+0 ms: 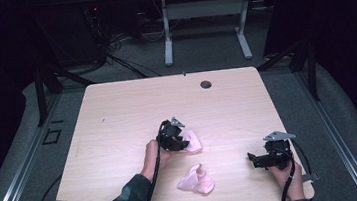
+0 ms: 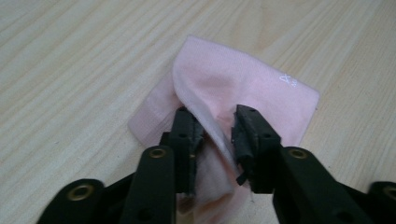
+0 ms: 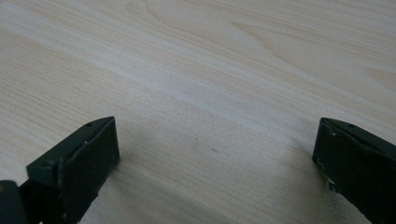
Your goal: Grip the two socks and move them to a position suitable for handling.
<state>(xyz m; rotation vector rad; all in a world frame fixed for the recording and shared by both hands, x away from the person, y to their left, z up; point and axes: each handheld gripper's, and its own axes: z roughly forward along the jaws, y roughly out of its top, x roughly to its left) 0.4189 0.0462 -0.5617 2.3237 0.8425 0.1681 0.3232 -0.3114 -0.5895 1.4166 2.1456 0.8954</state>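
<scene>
Lying nearest the person's edge of the desk, at about six o'clock, is a crumpled pink sock, bunched with one end poking up. At roughly four o'clock from the desk's middle, well apart from that sock, the right gripper hangs in the person's right hand just above the wood, with its grey three-cornered plate on top; in the right gripper view its fingers stand wide apart with bare woodgrain between them.

Farther in, close to the desk's centre, the left gripper is held by the left hand and points toward three o'clock at a second pink sock, which lies flat on the desk and partly folded over itself. In the left gripper view the fingers are narrowly apart, one on each side of a raised fold of the sock; the fabric runs between them, and whether the pads still press on it cannot be made out, though a gap shows at the tips. A small white mark sits near the sock's far edge.

Beyond, at twelve o'clock, a round cable hole is set near the desk's far edge.
</scene>
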